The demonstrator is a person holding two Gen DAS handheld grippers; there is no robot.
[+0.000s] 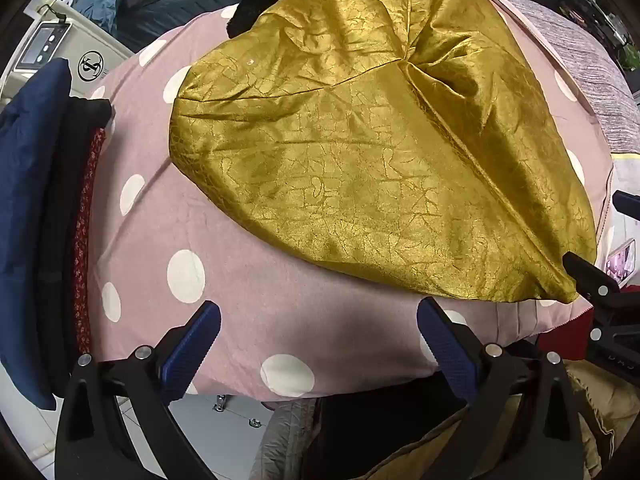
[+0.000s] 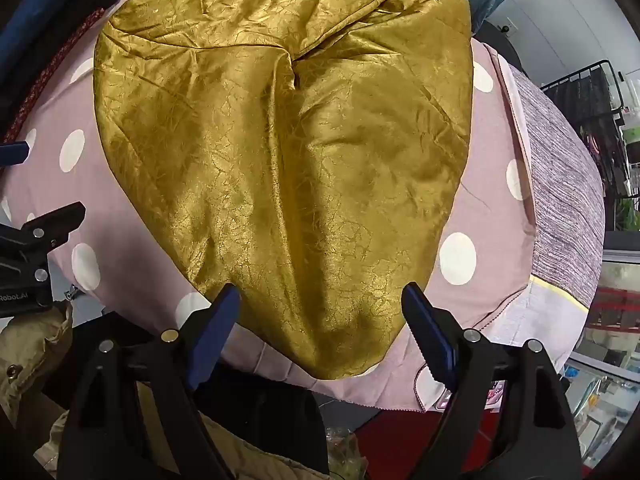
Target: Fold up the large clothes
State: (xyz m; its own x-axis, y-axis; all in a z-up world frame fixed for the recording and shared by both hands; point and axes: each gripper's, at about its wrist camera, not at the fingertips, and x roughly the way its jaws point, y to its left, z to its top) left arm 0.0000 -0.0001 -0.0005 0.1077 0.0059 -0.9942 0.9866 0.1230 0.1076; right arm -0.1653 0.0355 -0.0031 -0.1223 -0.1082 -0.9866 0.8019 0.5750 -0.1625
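polka-dot cover (image 1: 248,320) | gold garment (image 1: 360,168) far end bunched | left gripper (image 1: 320,344), right gripper (image 2: 320,320) spread, empty

1. The gold garment (image 1: 360,152) covers the middle of the spotted pink cover (image 1: 240,320), so the surface beneath it is hidden.
2. A black fabric (image 1: 260,4) at the far side shows only a corner from behind the garment.
3. The stack of dark clothes (image 1: 36,208) on the left runs off the picture's edge.
4. A small pink object (image 1: 620,262), perhaps a phone, is half cut off on the right.
5. In the right wrist view, the left tongs (image 2: 16,220) are mostly out of frame.
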